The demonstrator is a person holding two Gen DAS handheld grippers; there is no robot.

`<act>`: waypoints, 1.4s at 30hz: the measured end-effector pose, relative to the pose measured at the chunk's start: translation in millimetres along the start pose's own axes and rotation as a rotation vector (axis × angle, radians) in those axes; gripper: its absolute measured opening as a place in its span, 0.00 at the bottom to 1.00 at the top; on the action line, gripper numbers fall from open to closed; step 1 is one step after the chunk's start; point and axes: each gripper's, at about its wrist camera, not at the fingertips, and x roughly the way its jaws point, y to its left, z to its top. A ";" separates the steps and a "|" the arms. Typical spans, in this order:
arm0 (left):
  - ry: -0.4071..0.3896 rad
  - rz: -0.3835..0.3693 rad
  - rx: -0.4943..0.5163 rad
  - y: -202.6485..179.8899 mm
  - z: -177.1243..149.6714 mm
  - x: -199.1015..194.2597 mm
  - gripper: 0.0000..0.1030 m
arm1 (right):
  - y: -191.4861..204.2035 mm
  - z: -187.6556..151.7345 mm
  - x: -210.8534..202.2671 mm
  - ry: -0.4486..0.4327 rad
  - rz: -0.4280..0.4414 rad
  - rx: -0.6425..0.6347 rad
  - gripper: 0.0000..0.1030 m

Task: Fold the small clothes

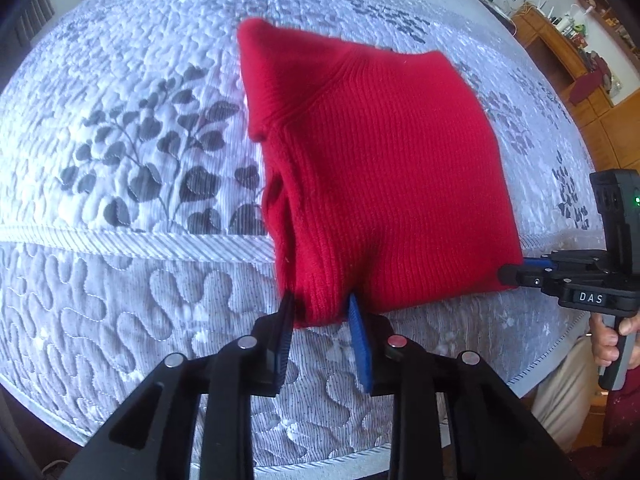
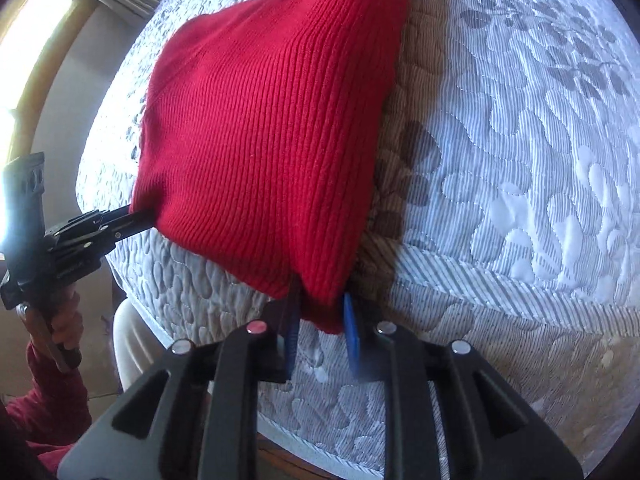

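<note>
One red knit garment (image 1: 372, 168), frame centre. Two tools: left tool (image 1: 320, 332) lower centre, right tool (image 2: 318, 330) lower centre. One quilted bed (image 1: 132, 128). One wooden shelf unit (image 1: 560, 52), upper right.

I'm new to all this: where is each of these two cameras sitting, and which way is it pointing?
Left wrist view: rides on the left gripper, looking along its fingers at the red sweater over the quilted bed; the right gripper and the hand holding it show at right.
Right wrist view: rides on the right gripper, facing the same red sweater and quilted bed; the left gripper and its hand show at left.
Shared: the sweater, pinched at two near corners, the bed, and both grippers.
</note>
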 end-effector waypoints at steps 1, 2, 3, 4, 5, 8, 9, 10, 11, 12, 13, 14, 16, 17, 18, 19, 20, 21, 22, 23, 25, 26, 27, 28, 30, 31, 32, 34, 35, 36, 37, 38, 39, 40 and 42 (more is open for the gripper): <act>-0.013 0.012 0.011 -2.0 0.3 -3.7 0.27 | -2.4 1.9 -3.7 -0.002 0.010 0.001 0.20; -0.031 0.025 0.022 -4.2 1.4 -9.4 0.29 | -2.7 2.5 -6.0 -0.004 0.015 0.001 0.22; -0.043 0.035 0.030 -5.6 3.5 -13.7 0.31 | -3.1 3.4 -9.4 -0.006 0.015 -0.003 0.24; -0.055 0.045 0.043 -6.5 6.1 -17.8 0.32 | -2.2 5.6 -13.4 -0.008 0.006 -0.009 0.27; -0.067 0.052 0.052 -6.7 8.6 -22.9 0.35 | -2.2 6.8 -16.9 -0.013 -0.005 -0.015 0.32; -0.100 0.067 0.064 -8.5 15.9 -34.8 0.39 | -0.8 12.7 -29.3 -0.035 -0.021 -0.018 0.38; -0.107 0.067 0.065 -8.4 18.1 -37.6 0.41 | -1.2 16.0 -34.2 -0.043 -0.019 -0.016 0.39; -0.107 0.072 0.071 -9.2 20.5 -39.3 0.42 | -1.1 21.6 -41.0 -0.059 -0.020 -0.016 0.41; -0.114 0.074 0.071 -10.3 23.7 -40.8 0.44 | -0.6 26.7 -45.7 -0.070 -0.024 -0.021 0.41; -0.120 0.076 0.073 -9.9 25.8 -41.7 0.45 | 0.5 32.4 -49.6 -0.082 -0.034 -0.026 0.41; -0.126 0.078 0.077 -10.7 29.3 -42.3 0.45 | 1.5 40.7 -53.6 -0.096 -0.051 -0.030 0.42; -0.132 0.082 0.080 -11.6 32.8 -42.6 0.48 | 2.1 47.3 -56.0 -0.106 -0.060 -0.035 0.45; -0.145 0.087 0.089 -11.0 39.2 -43.4 0.50 | 3.1 64.0 -60.2 -0.125 -0.086 -0.044 0.45; -0.149 0.086 0.093 -10.2 44.0 -42.6 0.53 | 3.5 69.2 -60.5 -0.131 -0.094 -0.047 0.45; -0.151 0.084 0.094 -8.5 48.5 -41.5 0.56 | 2.5 78.9 -61.7 -0.142 -0.099 -0.047 0.46; -0.152 0.084 0.090 -6.4 54.0 -39.3 0.57 | 1.1 85.2 -61.4 -0.148 -0.099 -0.042 0.48; -0.153 0.084 0.080 -2.6 61.8 -36.7 0.57 | -0.7 91.8 -60.9 -0.154 -0.099 -0.034 0.48; -0.155 0.083 0.071 2.0 69.5 -34.2 0.57 | -3.8 98.2 -60.6 -0.158 -0.098 -0.024 0.48; -0.156 0.079 0.055 8.0 78.6 -31.2 0.57 | -7.8 107.5 -59.8 -0.164 -0.097 -0.008 0.48; -0.150 0.071 0.029 16.2 91.4 -27.1 0.57 | -11.0 114.6 -59.0 -0.167 -0.094 0.001 0.48; -0.137 0.043 -0.011 30.0 114.5 -18.7 0.57 | -19.1 129.5 -55.7 -0.166 -0.091 0.027 0.48; -0.126 0.040 -0.032 37.7 129.8 -11.9 0.57 | -22.2 136.6 -53.7 -0.165 -0.090 0.036 0.48; -0.118 0.041 -0.043 42.9 140.3 -6.6 0.57 | -23.7 142.5 -50.7 -0.166 -0.089 0.042 0.48; -0.106 0.045 -0.049 48.1 154.4 1.0 0.57 | -26.7 150.2 -48.4 -0.168 -0.092 0.047 0.49; -0.092 0.048 -0.065 53.6 170.5 11.7 0.57 | -28.4 158.0 -45.0 -0.169 -0.089 0.049 0.50; -0.087 0.033 -0.075 55.4 180.2 16.9 0.57 | -29.8 163.0 -42.8 -0.168 -0.080 0.054 0.50; -0.086 0.014 -0.078 55.1 185.9 20.6 0.57 | -30.5 166.6 -41.6 -0.167 -0.074 0.056 0.51; -0.082 0.011 -0.075 53.9 197.3 26.8 0.56 | -30.6 173.1 -38.8 -0.170 -0.068 0.055 0.51; -0.072 0.014 -0.069 52.2 201.9 31.4 0.55 | -30.6 175.3 -38.0 -0.172 -0.067 0.054 0.51; -0.056 0.010 -0.070 51.5 204.9 36.6 0.42 | -30.6 177.3 -36.8 -0.173 -0.064 0.053 0.51; -0.040 -0.003 -0.081 52.1 206.8 41.6 0.34 | -31.1 179.6 -35.1 -0.173 -0.060 0.054 0.51; -0.028 -0.015 -0.103 54.0 208.0 46.3 0.23 | -31.8 181.2 -33.6 -0.174 -0.058 0.056 0.51; -0.033 -0.027 -0.121 56.4 207.8 47.1 0.12 | -32.4 181.6 -33.2 -0.176 -0.055 0.056 0.51; -0.041 -0.046 -0.140 59.7 207.6 46.9 0.10 | -33.2 182.8 -32.6 -0.179 -0.051 0.054 0.50; -0.070 -0.058 -0.189 68.8 205.1 42.5 0.08 | -35.1 183.2 -33.1 -0.186 -0.043 0.052 0.50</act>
